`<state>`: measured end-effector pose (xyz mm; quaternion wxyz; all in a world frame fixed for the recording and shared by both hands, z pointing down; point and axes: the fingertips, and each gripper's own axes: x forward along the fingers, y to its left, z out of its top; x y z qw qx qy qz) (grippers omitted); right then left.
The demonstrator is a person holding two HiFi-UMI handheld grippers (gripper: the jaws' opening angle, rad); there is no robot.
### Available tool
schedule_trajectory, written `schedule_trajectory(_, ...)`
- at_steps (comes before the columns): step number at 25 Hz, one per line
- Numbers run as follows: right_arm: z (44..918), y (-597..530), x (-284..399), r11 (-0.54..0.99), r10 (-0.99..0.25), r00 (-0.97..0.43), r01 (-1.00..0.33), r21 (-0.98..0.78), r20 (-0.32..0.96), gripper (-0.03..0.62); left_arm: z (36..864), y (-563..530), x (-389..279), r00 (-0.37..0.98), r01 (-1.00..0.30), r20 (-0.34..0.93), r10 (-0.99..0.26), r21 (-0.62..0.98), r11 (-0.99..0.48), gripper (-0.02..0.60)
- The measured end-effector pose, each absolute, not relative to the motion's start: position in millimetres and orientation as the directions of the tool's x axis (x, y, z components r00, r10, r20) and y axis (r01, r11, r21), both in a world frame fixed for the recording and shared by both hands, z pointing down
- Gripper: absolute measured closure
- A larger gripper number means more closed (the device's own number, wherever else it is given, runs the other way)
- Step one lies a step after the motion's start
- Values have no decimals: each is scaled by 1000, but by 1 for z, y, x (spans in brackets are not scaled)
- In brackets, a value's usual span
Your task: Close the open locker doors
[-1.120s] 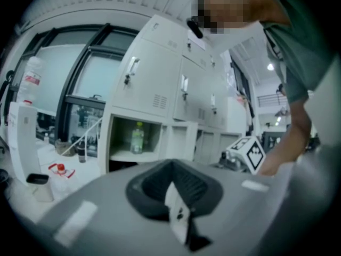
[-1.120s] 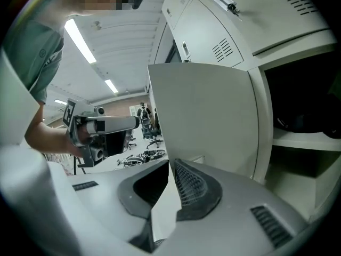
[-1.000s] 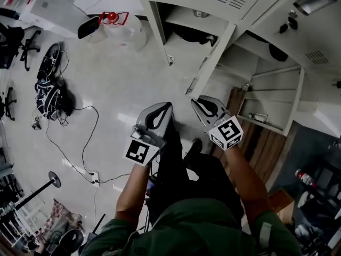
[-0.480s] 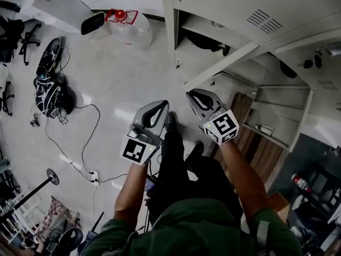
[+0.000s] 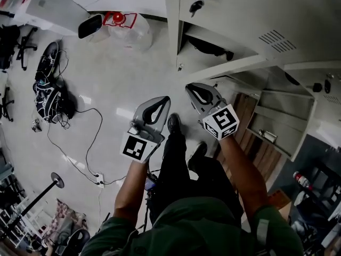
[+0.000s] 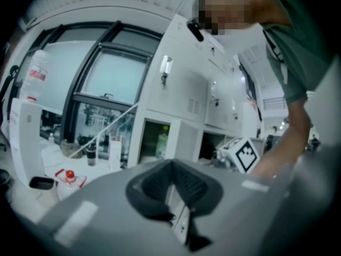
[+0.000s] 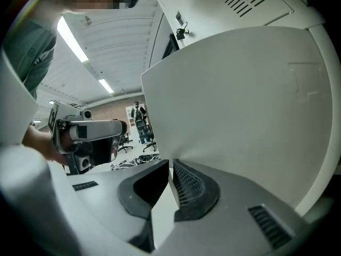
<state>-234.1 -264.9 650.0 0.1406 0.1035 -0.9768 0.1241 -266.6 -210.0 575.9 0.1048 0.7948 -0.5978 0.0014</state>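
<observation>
The step in hand is, it seems, the swinging shut of the pale grey sheet-metal locker door [image 7: 234,105]. It should go well if the right gripper [image 7: 169,167] follows the door's arc toward the tall grey locker cabinet [image 5: 240,9] without twisting the thin panel (a release just before the frame would spare the jaws). The door's edge lies between the right jaws, which are pressed onto it, and the panel rises above and to their right. The left gripper [image 5: 165,99] hangs beside it, clear of the door, with its jaws almost together on nothing.
</observation>
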Motion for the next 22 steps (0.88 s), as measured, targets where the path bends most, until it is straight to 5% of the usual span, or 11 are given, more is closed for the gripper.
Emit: schedule_trajectory(22, 642, -360, -286, 913, -285, -913, -351, -206, 293, 582, 566, -287, -313, 329, -936, 116, -937, 171, -307, 584)
